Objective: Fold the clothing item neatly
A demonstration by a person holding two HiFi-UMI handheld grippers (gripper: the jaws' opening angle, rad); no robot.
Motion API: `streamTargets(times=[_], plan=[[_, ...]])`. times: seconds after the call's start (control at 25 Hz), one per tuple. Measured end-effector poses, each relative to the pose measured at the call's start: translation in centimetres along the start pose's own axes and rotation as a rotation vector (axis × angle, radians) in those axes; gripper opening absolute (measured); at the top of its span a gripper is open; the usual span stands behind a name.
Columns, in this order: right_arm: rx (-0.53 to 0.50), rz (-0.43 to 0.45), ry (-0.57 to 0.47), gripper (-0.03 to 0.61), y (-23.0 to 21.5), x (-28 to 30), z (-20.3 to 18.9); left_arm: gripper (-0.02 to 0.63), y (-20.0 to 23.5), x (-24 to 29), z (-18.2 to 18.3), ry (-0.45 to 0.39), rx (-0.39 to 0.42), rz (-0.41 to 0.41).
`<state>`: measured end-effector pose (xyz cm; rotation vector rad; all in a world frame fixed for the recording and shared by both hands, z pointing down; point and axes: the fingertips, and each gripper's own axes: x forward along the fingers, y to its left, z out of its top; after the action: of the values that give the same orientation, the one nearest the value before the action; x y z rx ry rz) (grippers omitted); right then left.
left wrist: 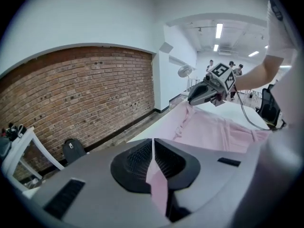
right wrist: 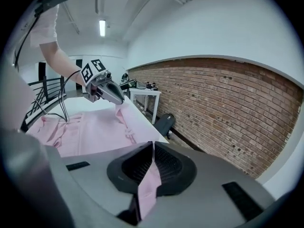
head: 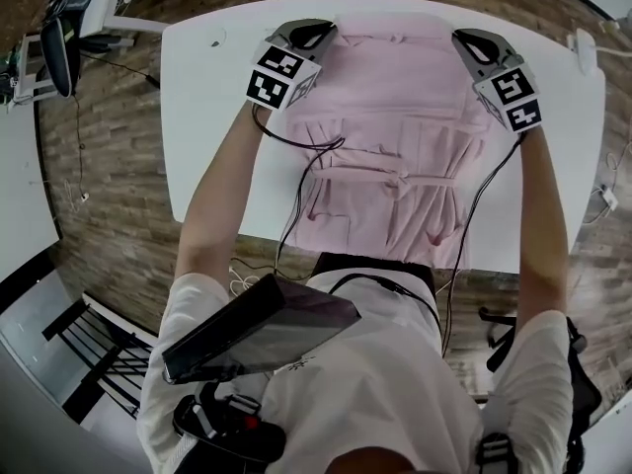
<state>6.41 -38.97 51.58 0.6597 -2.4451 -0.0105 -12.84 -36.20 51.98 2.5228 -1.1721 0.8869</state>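
Observation:
A pale pink garment [head: 395, 136] with a tied belt lies spread on the white table [head: 212, 117]. In the head view my left gripper [head: 318, 30] holds the garment's far left corner and my right gripper [head: 466, 39] holds the far right corner, both near the table's far edge. Each is shut on pink cloth: a strip of it runs between the left jaws [left wrist: 153, 163] and between the right jaws [right wrist: 152, 167]. The far edge of the garment is lifted off the table. The right gripper [left wrist: 192, 99] shows in the left gripper view, the left gripper [right wrist: 118, 99] in the right one.
A brick wall [left wrist: 80, 94] faces the table's far side, with a dark bag [left wrist: 71, 150] on the floor by it. A white side table [right wrist: 142, 99] stands by the wall. Cables [head: 301, 181] trail over the garment toward me. A black railing [head: 99, 349] is at my left.

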Motion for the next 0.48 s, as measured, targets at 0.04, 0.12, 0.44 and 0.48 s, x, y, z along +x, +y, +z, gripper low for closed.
streamTargets(times=[0.04,0.12,0.44,0.48], plan=[[-0.015,-0.001,0.004,0.020,0.7,-0.2,-0.2,0.017,-0.6,-0.3,-0.3,-0.003,0.022,0.012],[-0.056,-0.008,0.012,0.021,2.0,-0.3,-0.5,0.018,-1.6,-0.9,-1.2,-0.003,0.078,0.039],[-0.225,-0.018,0.061,0.021,5.3,-1.1,-2.8,0.018,-4.9,-1.3,-5.1,0.024,0.232,0.133],[-0.237,-0.012,0.082,0.021,5.6,-1.2,-3.4,0.019,-5.1,-1.5,-5.7,0.030,0.231,0.137]])
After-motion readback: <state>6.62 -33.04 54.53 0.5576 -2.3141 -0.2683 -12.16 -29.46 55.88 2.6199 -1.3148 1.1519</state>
